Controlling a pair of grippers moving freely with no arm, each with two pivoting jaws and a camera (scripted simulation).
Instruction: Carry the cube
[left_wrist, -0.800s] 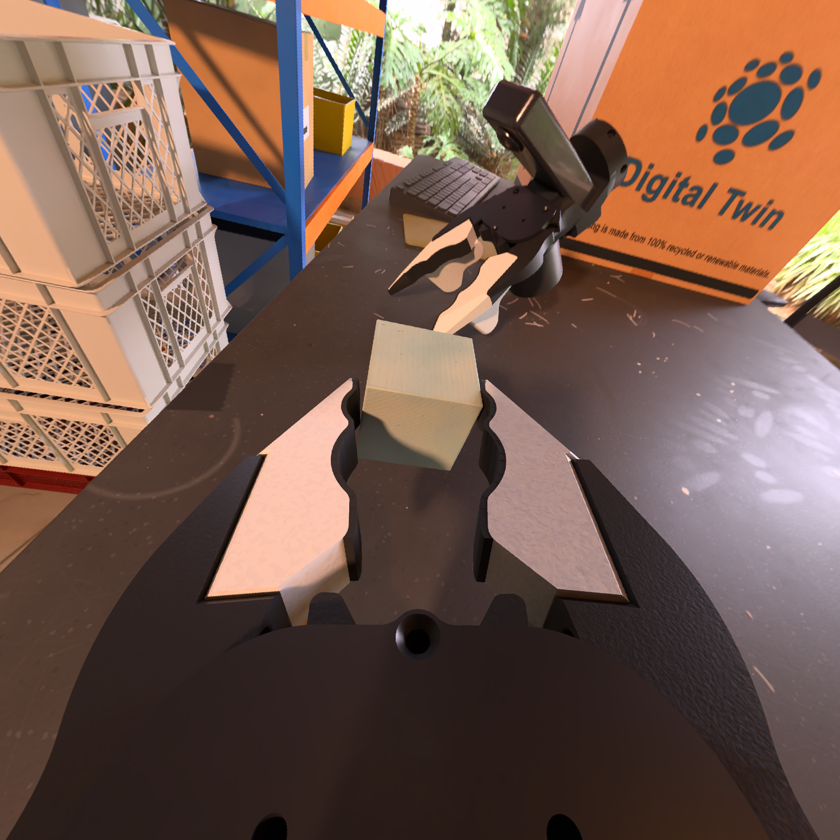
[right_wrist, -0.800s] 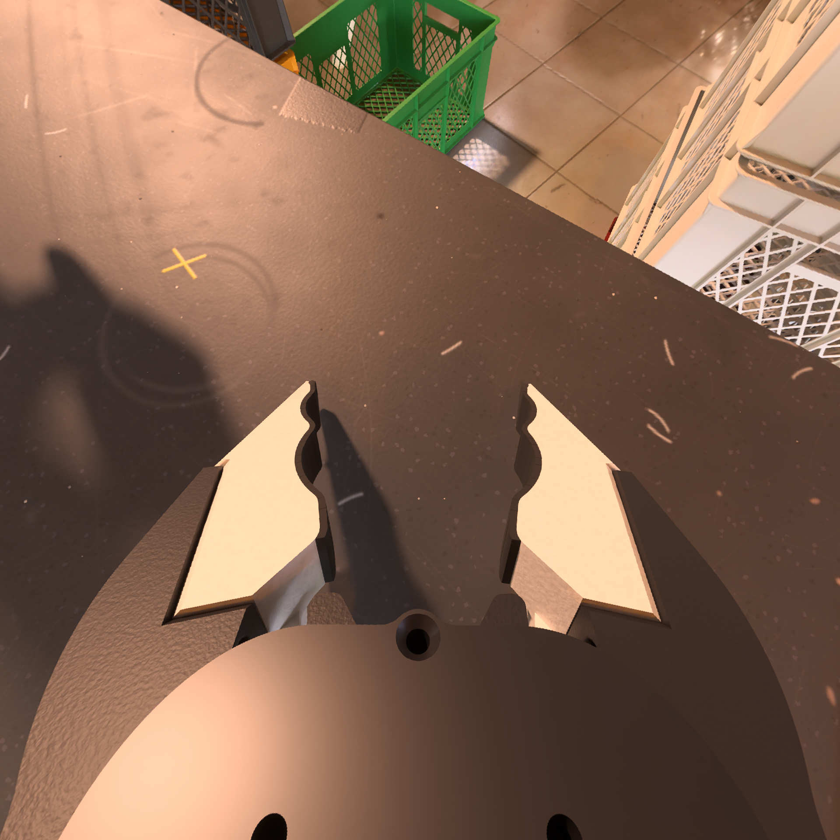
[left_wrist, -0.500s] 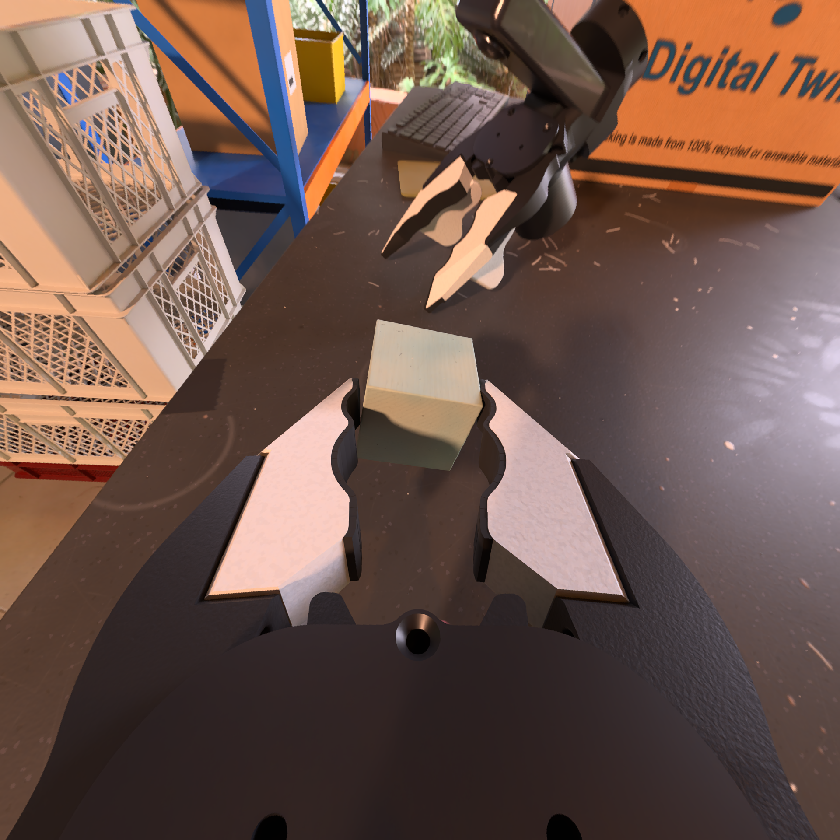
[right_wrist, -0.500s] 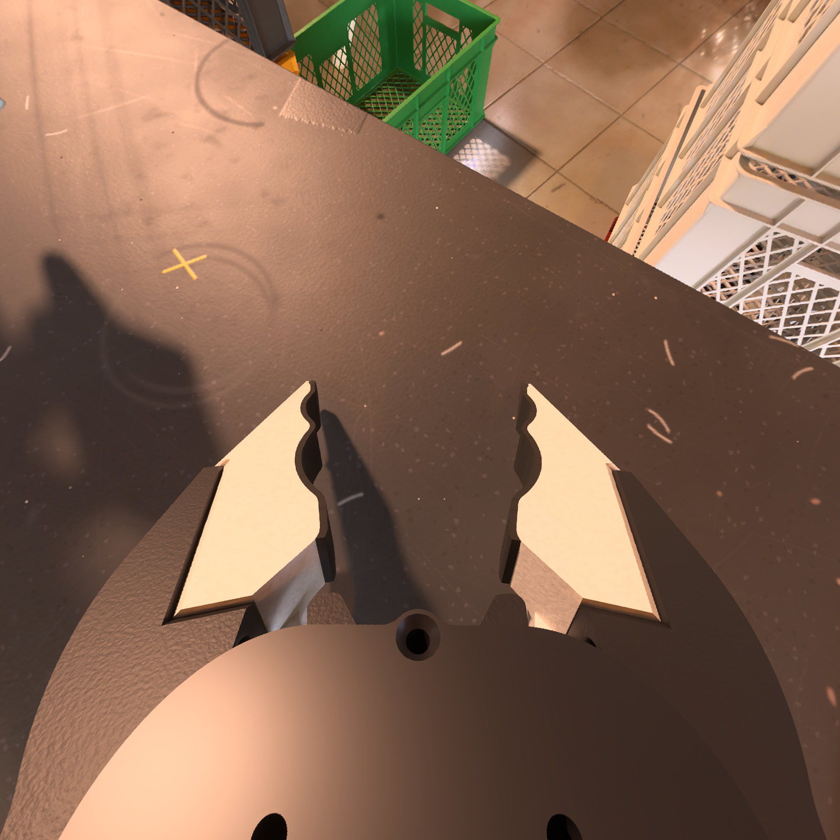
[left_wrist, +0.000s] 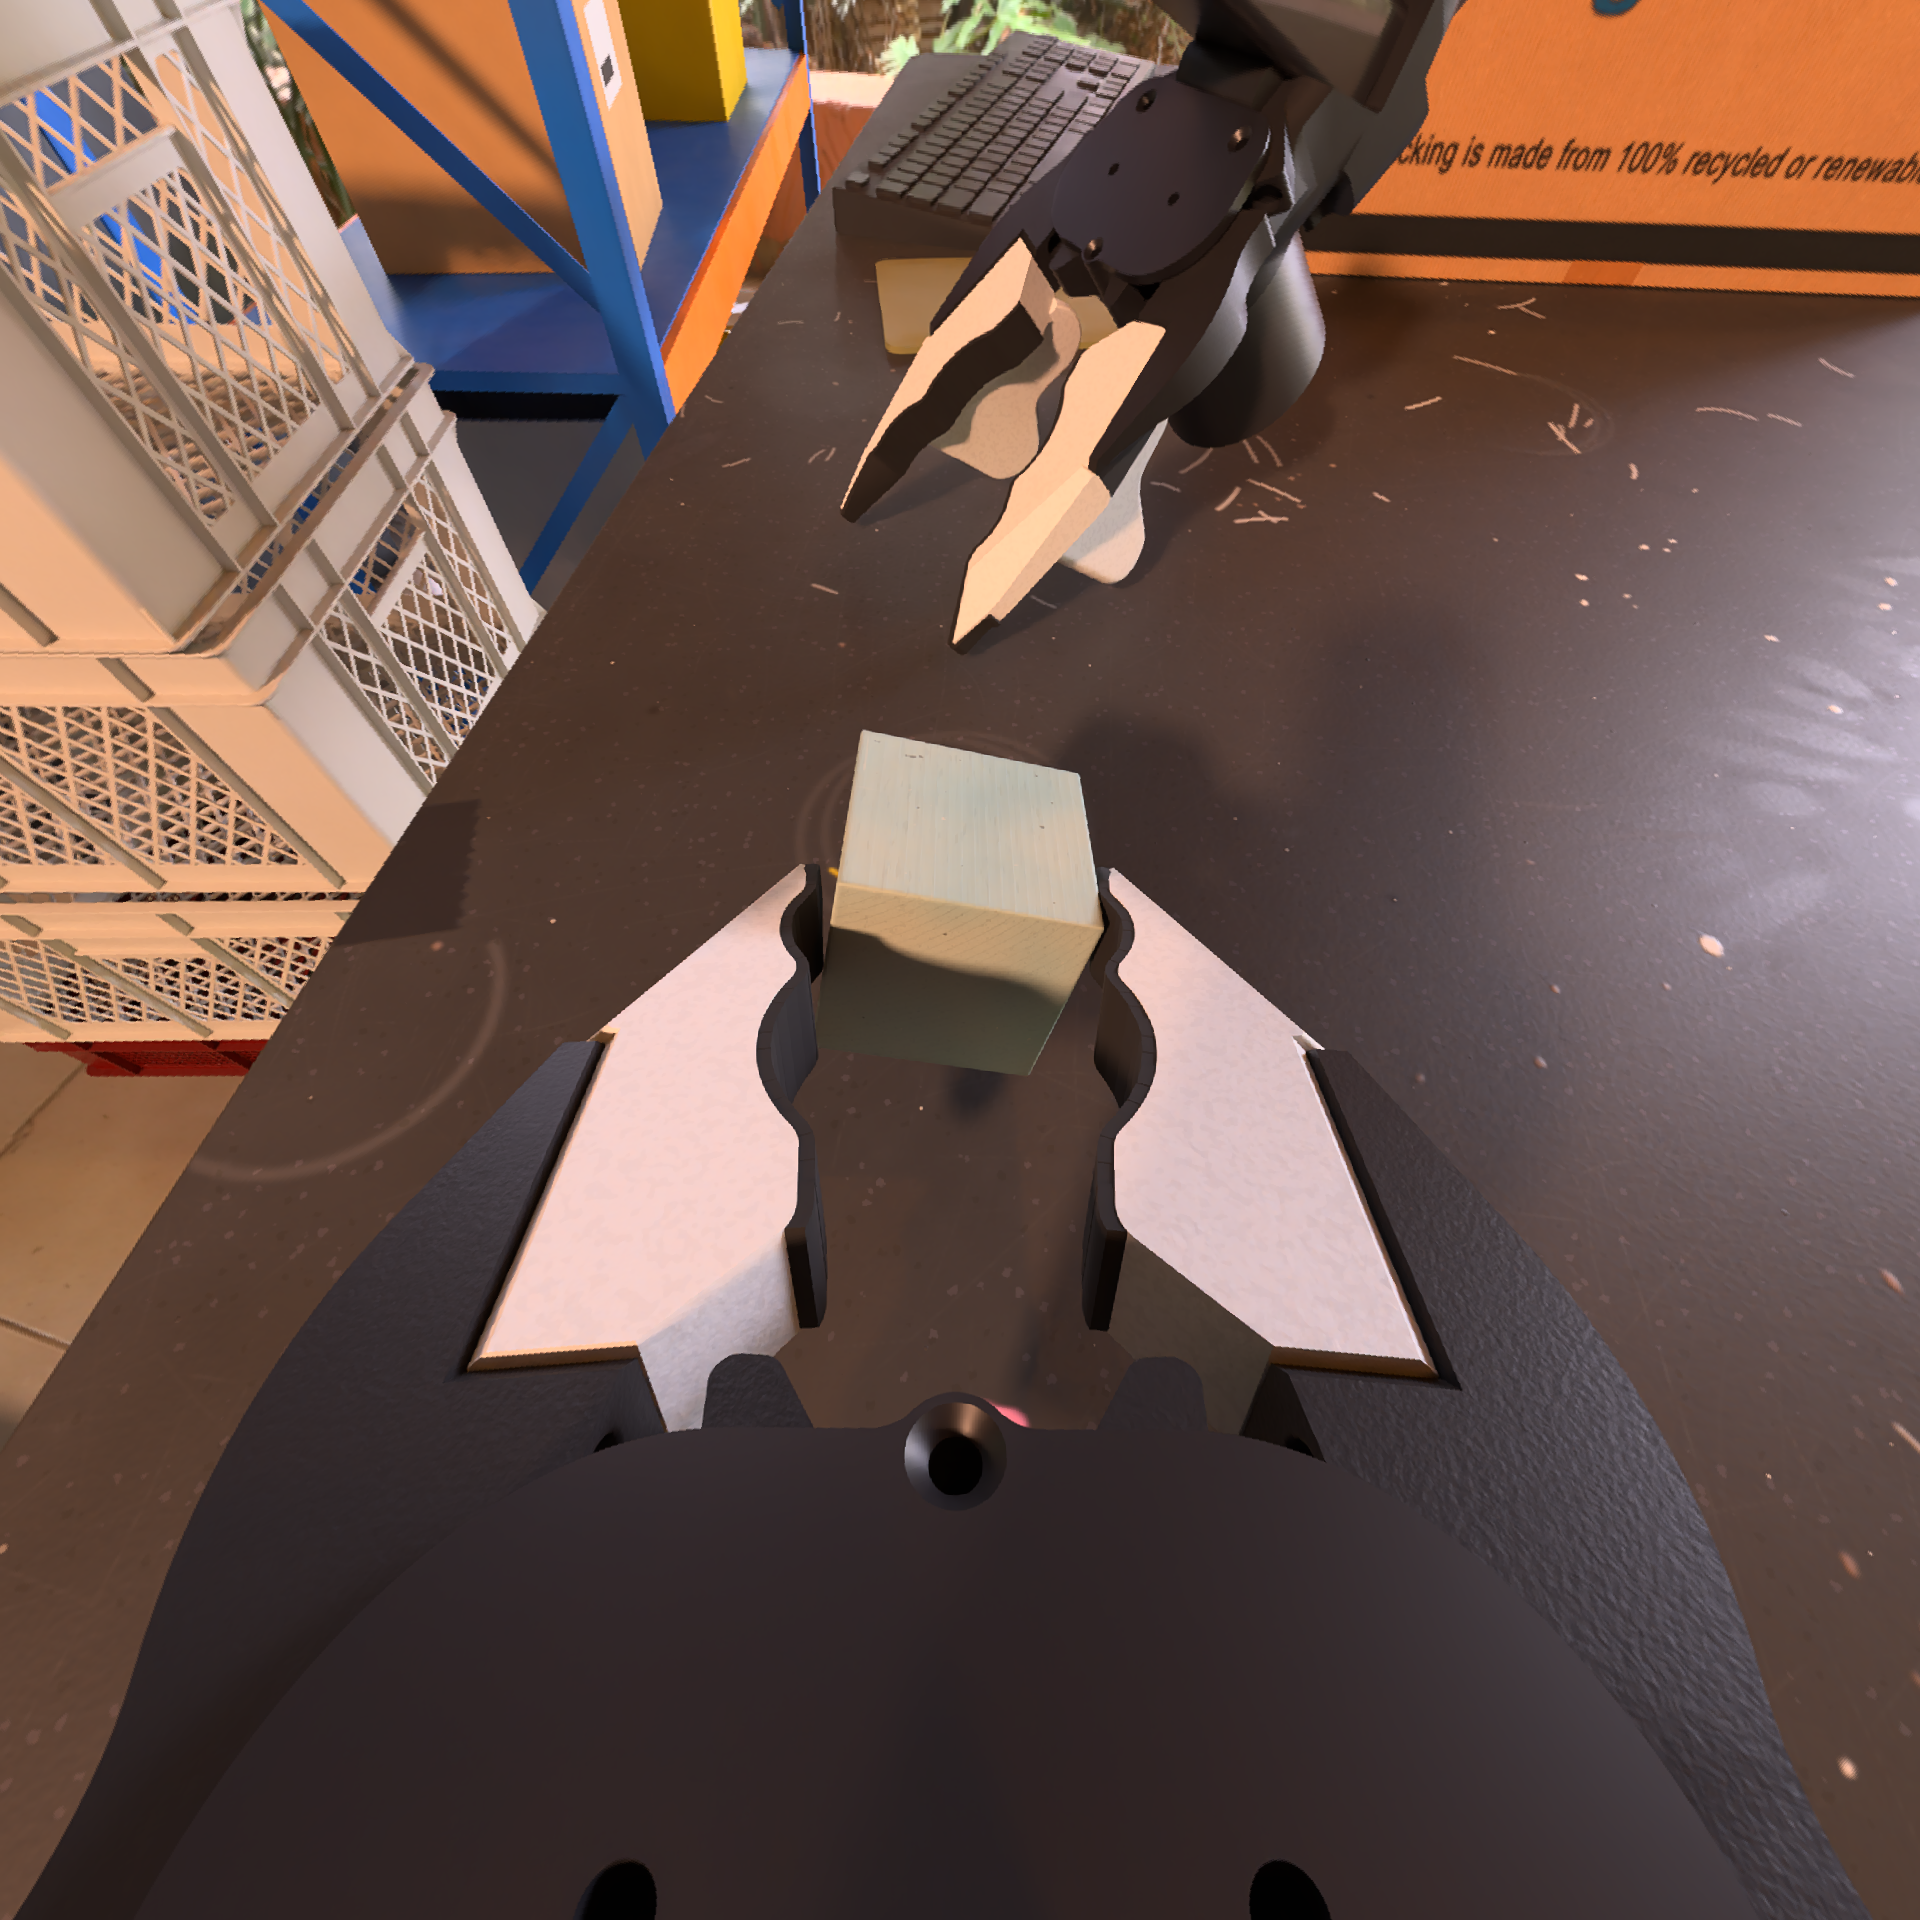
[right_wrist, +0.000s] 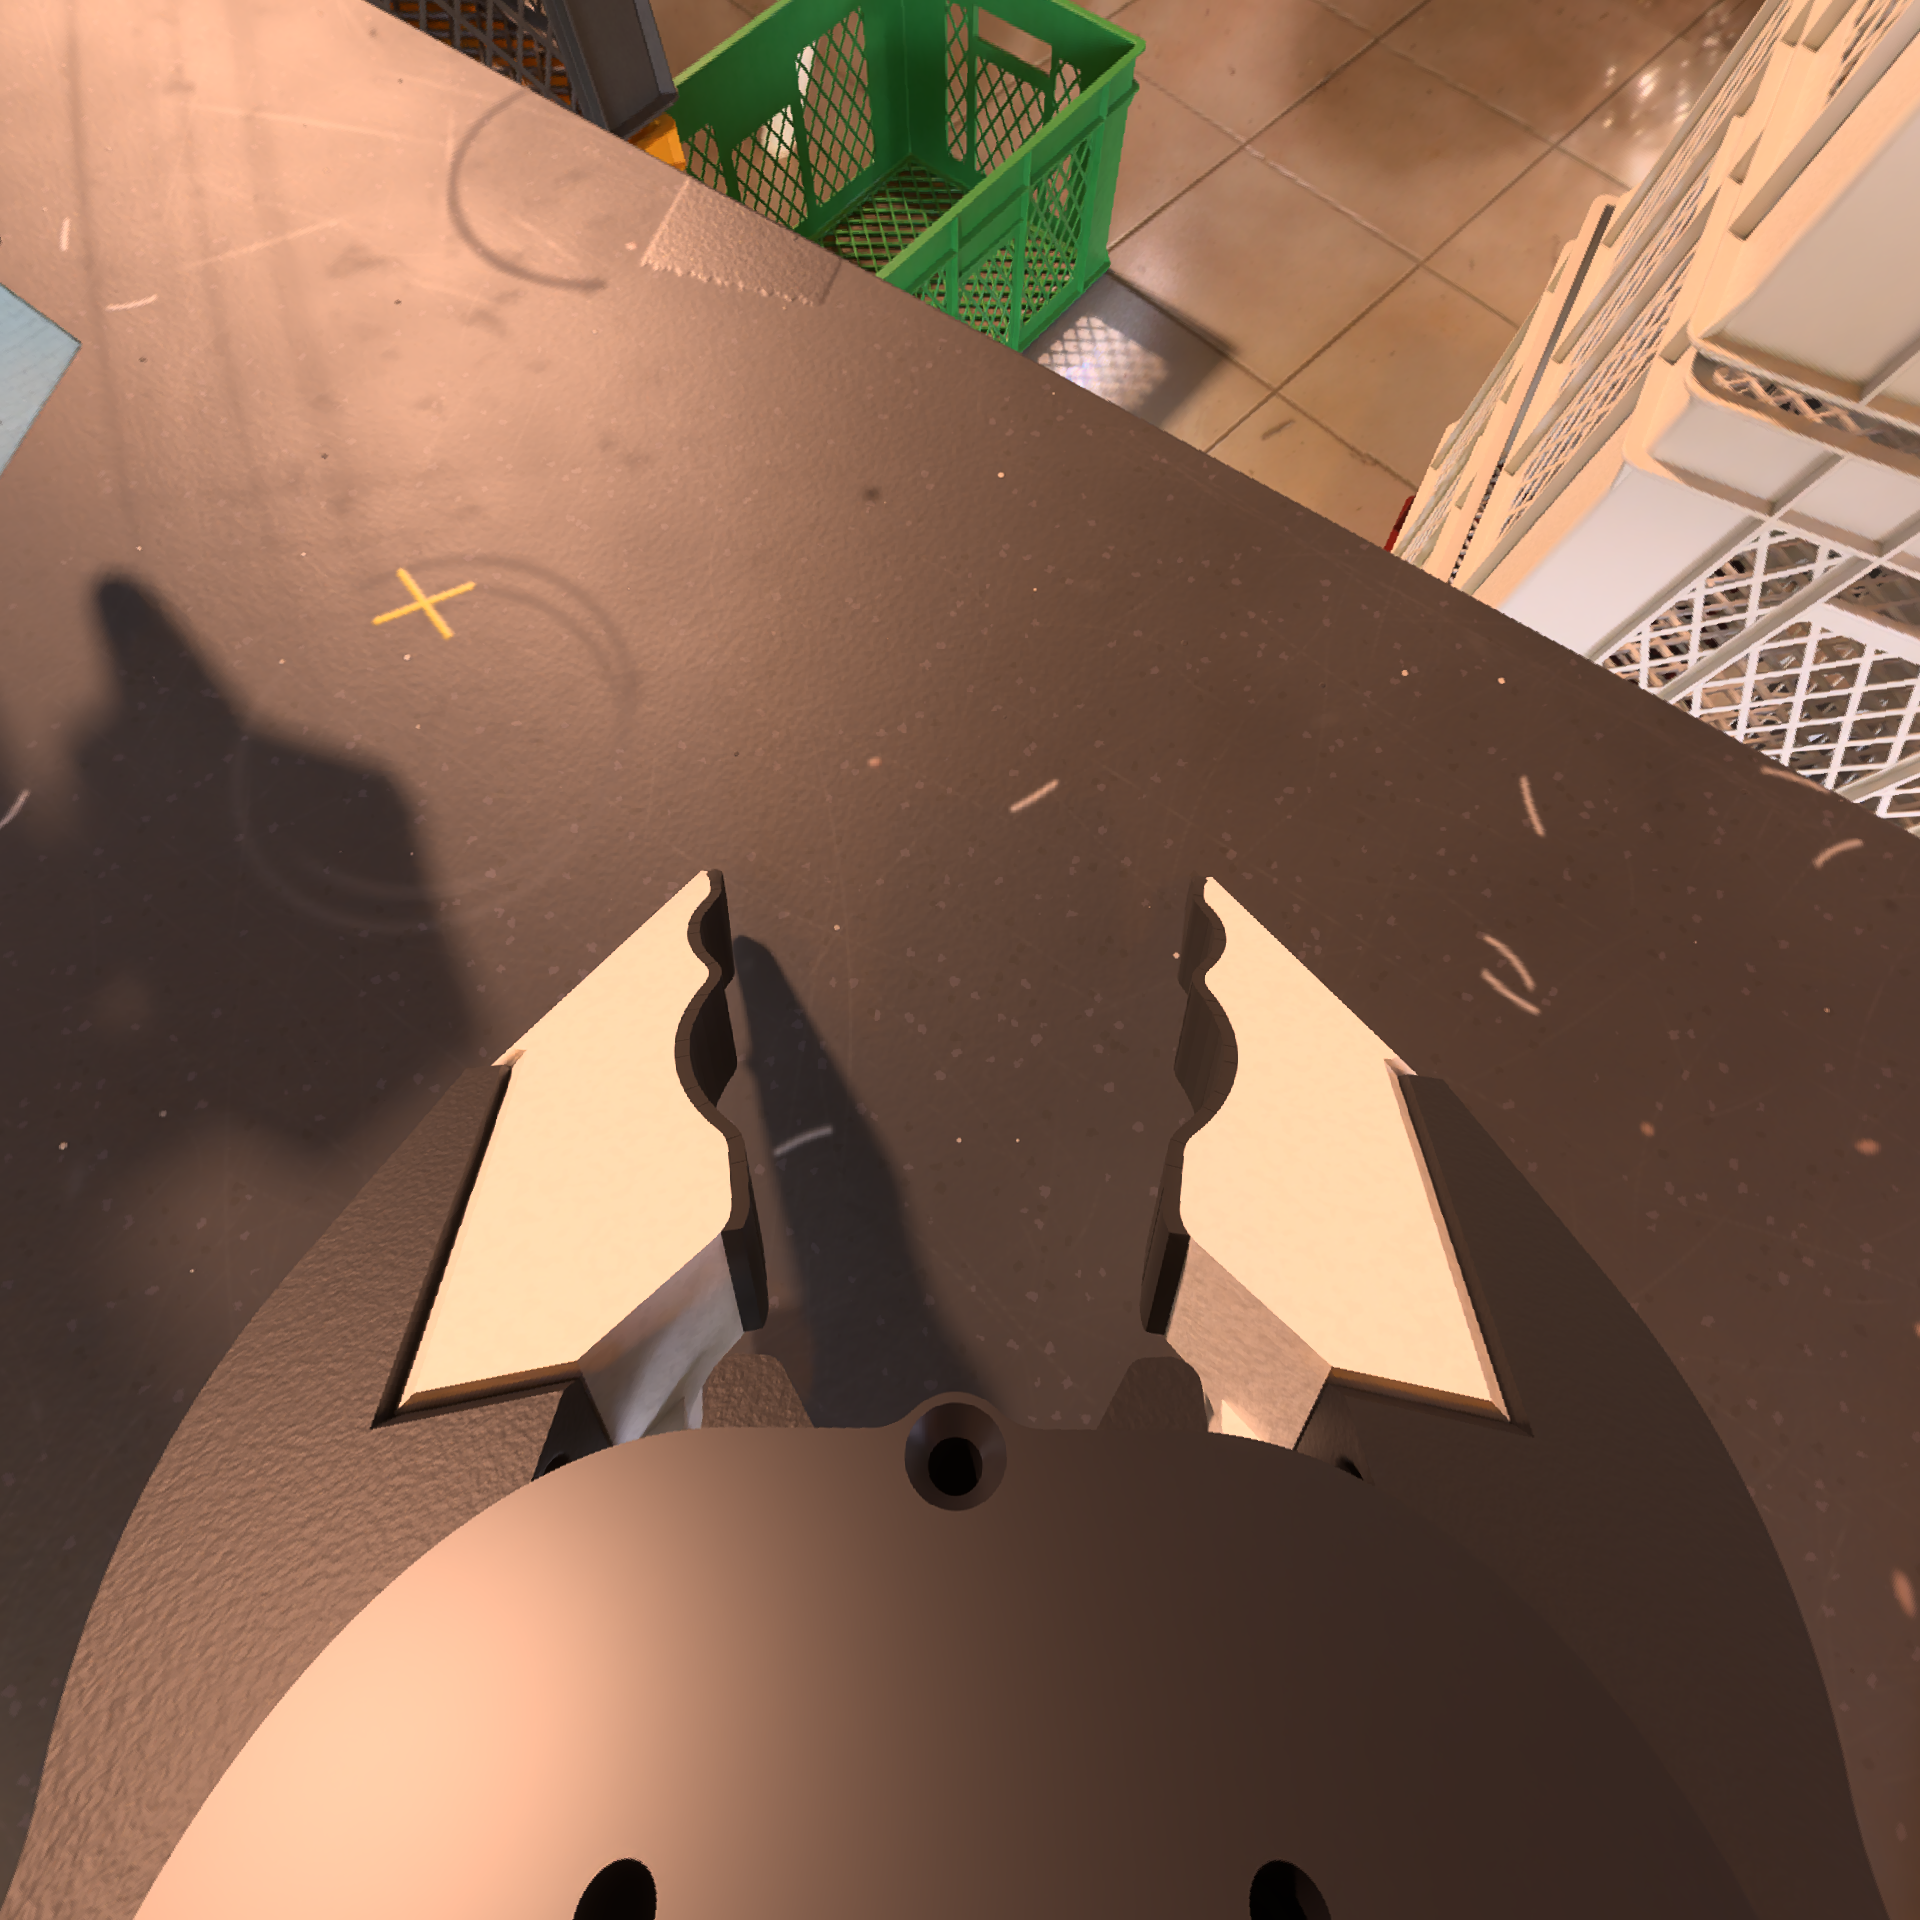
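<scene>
A pale green cube (left_wrist: 961, 894) is clamped between the fingertips of my left gripper (left_wrist: 956, 878) and hangs a little above the dark table (left_wrist: 1455, 831), with its shadow under it. My right gripper (right_wrist: 958, 881) is open and empty above the table. It also shows in the left wrist view (left_wrist: 909, 574), just beyond the cube and pointing towards it. A small yellow cross (right_wrist: 424, 603) is marked on the table ahead and left of the right gripper. A pale blue-green corner (right_wrist: 21, 384) shows at the left edge of the right wrist view.
Stacked white crates (left_wrist: 156, 520) stand off the table's left edge, with a blue shelf rack (left_wrist: 582, 208) behind. A keyboard (left_wrist: 987, 114) and an orange box (left_wrist: 1662, 156) sit at the far end. A green crate (right_wrist: 914, 156) is on the floor.
My left gripper has carried the cube forward, closer to the right gripper. The pale corner has come into the right wrist view. The right gripper has not moved.
</scene>
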